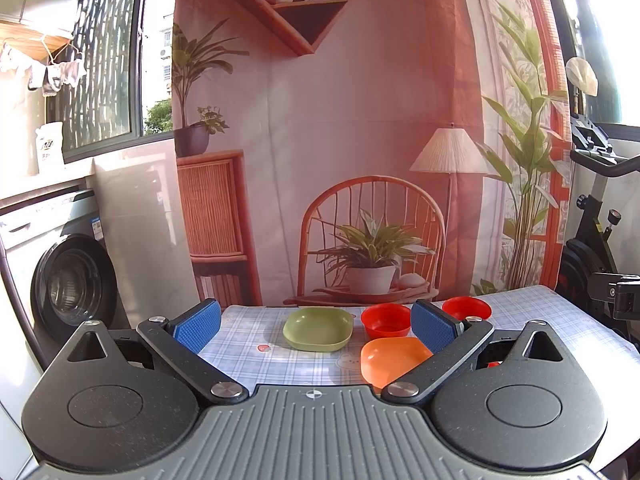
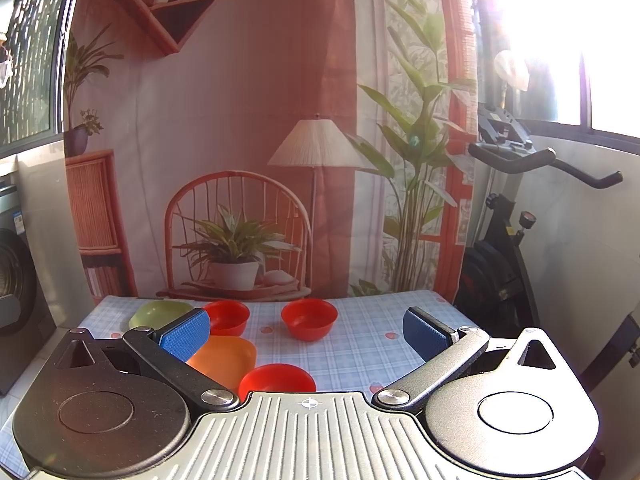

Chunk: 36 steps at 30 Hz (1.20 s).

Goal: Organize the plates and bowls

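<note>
Each tool, left and right, has black linkage arms, silver pivot screws, blue textured pads, and a ribbed grey housing with crosshair marking.

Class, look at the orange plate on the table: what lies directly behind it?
A red bowl sits just behind the orange plate. The left finger of the right gripper covers where their edges meet, so touching cannot be judged.

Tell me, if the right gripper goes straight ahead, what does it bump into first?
Probably the red bowl in the middle of the table. The right gripper has open jaws and seems aimed there, though depth is hard to judge.
</note>
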### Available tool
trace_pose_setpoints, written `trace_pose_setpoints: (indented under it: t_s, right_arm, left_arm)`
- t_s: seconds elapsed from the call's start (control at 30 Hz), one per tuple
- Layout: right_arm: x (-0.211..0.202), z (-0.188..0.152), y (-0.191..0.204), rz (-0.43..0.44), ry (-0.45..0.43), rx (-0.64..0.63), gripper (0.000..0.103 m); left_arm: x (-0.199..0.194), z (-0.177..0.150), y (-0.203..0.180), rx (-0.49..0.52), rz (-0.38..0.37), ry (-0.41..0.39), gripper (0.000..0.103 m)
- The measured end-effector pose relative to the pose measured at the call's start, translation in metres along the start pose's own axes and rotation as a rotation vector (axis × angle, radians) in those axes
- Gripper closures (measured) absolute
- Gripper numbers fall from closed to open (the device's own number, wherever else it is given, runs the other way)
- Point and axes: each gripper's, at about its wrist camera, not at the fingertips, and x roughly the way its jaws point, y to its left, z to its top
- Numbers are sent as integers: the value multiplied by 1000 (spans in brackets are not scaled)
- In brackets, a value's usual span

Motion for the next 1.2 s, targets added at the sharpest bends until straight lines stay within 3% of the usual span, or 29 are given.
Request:
trace_pose_setpoints:
  t_s: [1.2]
  right_arm:
    - [0,1,0,1,1,0,0]
  left_arm:
    - [2,1,1,-7,-1,10,1]
